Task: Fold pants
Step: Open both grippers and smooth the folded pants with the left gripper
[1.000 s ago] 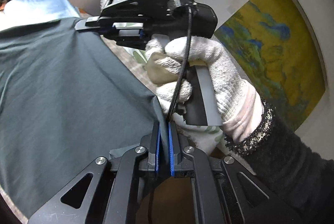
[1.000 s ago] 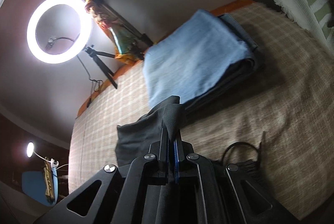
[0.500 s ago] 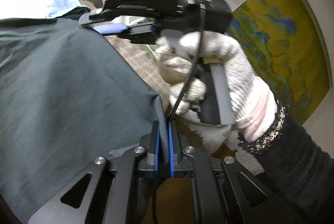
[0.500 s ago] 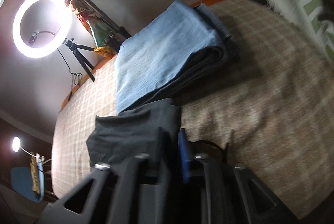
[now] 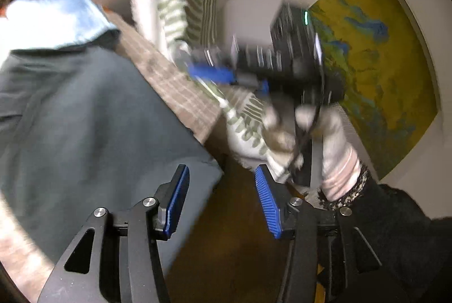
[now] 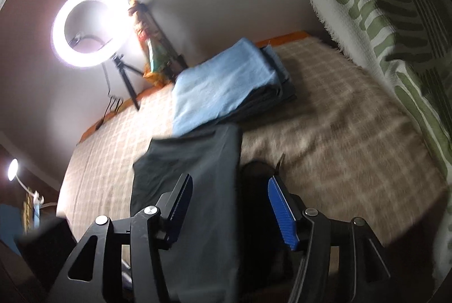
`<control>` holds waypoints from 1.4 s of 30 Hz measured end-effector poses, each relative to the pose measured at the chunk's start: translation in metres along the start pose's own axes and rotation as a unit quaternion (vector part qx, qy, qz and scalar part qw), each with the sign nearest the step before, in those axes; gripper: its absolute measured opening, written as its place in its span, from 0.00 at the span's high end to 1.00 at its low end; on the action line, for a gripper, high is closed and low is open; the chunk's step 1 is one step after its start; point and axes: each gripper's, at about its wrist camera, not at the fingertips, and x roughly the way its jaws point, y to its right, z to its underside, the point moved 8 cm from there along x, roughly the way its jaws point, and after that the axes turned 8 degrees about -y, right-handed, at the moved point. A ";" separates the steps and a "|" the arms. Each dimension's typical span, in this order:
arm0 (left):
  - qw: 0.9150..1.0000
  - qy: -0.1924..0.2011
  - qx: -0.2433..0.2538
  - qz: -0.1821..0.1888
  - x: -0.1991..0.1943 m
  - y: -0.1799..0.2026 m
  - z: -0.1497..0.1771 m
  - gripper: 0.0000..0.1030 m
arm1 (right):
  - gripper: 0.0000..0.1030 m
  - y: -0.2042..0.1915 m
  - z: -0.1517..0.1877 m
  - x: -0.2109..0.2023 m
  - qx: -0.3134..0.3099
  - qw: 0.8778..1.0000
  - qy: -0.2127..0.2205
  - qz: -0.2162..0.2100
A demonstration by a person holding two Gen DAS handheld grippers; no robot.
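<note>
Dark grey pants (image 5: pixel 84 119) lie spread on the checked bed cover (image 5: pixel 180 94), one corner near the bed edge. My left gripper (image 5: pixel 221 187) is open and empty, its blue pads just beyond that corner. In the right wrist view the pants (image 6: pixel 197 161) lie flat under and ahead of my right gripper (image 6: pixel 230 194), which is open with nothing between its pads. The right gripper also shows, blurred, in the left wrist view (image 5: pixel 214 74), held by a white-gloved hand (image 5: pixel 325 133).
A stack of folded clothes with a light blue piece on top (image 6: pixel 223 82) sits at the far side of the bed. A green-striped pillow (image 6: pixel 381 20) lies to the right. A ring light (image 6: pixel 90 26) stands behind the bed. A yellow painting (image 5: pixel 381 63) hangs on the wall.
Both grippers were shut on the pants' edge and have opened, letting the fabric drop onto the bed. Both hands have pulled back and the right gripper has swung away.
</note>
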 end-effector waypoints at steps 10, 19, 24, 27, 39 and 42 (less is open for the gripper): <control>0.987 0.036 -0.068 -0.138 -0.100 -0.121 -0.001 0.53 | 0.42 -0.067 0.062 0.033 -0.084 0.996 0.005 -0.027; 0.987 -0.003 -0.080 -0.139 -0.064 -0.131 0.003 0.53 | 0.50 -0.145 0.141 0.062 -0.199 0.976 -0.062 -0.056; 0.985 -0.017 -0.097 -0.143 -0.045 -0.145 0.003 0.53 | 0.71 -0.154 0.187 0.085 -0.248 0.959 -0.134 -0.042; 0.984 -0.009 -0.104 -0.146 -0.050 -0.148 0.003 0.53 | 0.75 -0.146 0.204 0.076 -0.256 0.954 -0.152 -0.024; 0.988 -0.044 -0.095 -0.117 -0.045 -0.115 0.038 0.53 | 0.63 -0.156 0.222 0.072 -0.118 0.986 -0.111 -0.029; 0.987 -0.051 -0.089 -0.122 -0.039 -0.114 0.040 0.53 | 0.63 -0.159 0.212 0.085 -0.086 0.991 -0.098 -0.010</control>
